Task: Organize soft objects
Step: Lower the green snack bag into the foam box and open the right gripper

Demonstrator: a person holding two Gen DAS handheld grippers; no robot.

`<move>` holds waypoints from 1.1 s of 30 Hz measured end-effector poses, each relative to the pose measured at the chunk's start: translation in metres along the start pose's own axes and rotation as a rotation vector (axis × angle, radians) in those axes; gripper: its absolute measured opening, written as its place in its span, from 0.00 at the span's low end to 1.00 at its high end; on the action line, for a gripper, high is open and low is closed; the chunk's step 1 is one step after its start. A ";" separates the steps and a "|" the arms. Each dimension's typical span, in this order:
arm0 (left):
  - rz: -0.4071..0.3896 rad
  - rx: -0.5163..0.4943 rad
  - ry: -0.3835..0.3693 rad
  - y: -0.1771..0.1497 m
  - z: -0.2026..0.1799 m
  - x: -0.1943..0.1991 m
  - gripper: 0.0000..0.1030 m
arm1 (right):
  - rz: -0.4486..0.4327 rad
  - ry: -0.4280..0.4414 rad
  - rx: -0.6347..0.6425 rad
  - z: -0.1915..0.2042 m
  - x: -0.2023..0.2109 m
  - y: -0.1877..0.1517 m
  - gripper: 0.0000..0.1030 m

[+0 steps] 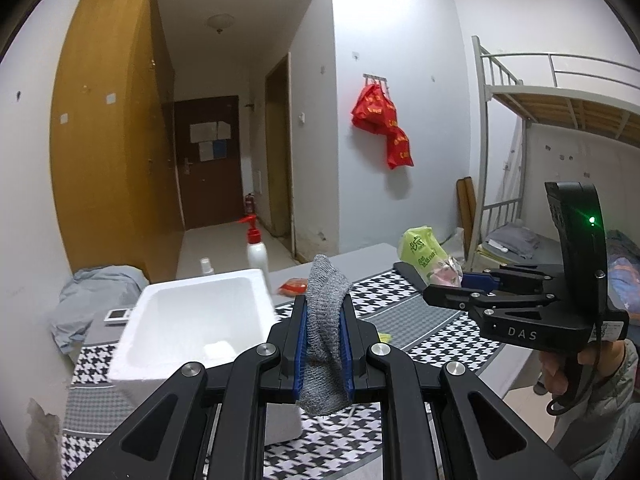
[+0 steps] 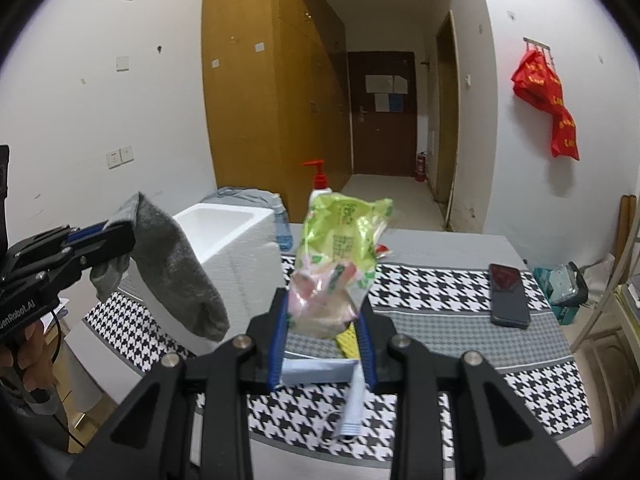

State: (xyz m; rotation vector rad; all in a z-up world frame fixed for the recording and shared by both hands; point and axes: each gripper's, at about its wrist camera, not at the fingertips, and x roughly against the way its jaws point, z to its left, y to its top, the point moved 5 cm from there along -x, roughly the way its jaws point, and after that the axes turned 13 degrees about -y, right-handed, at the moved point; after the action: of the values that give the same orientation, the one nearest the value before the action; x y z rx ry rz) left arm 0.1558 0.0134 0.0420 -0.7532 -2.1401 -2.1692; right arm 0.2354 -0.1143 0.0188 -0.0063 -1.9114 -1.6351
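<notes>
Sock and snack bag both lifted, the foam box to my left.

My left gripper [image 1: 323, 340] is clamped on the grey sock [image 1: 325, 320]; my right gripper [image 2: 323, 338] pinches the green plastic bag [image 2: 340, 256]. Both hang above the houndstooth cloth [image 2: 440, 280]. I should carry each over the white foam box [image 1: 192, 320] before letting go, sock first, since it dangles nearest the rim.

The sock [image 1: 325, 320] was grey knitted cloth, rough and matt. The bag [image 2: 340, 256] was thin, glossy, crinkled plastic. The box [image 1: 192, 320] looked like matt white foam. A woven houndstooth cloth [image 2: 440, 280] covered the bench, and the phone [image 2: 509, 295] was smooth and glossy.
</notes>
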 end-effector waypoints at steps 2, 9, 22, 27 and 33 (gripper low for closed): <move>-0.007 0.005 0.019 -0.001 0.005 0.006 0.15 | -0.003 0.011 0.008 0.007 0.000 0.002 0.34; -0.016 0.039 0.079 -0.008 0.025 0.024 0.15 | -0.013 0.059 0.038 0.030 -0.004 0.008 0.34; -0.045 0.089 0.193 -0.017 0.054 0.058 0.15 | -0.030 0.144 0.111 0.072 -0.012 0.021 0.34; -0.044 0.105 0.245 -0.020 0.065 0.070 0.15 | -0.034 0.177 0.136 0.089 -0.015 0.025 0.34; -0.052 0.117 0.303 -0.024 0.077 0.088 0.15 | -0.034 0.212 0.160 0.109 -0.022 0.031 0.34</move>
State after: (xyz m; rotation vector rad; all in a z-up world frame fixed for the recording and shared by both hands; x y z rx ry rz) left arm 0.0958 0.1165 0.0454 -0.3394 -2.1247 -2.0042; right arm 0.2165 -0.0011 0.0314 0.2566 -1.8801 -1.4373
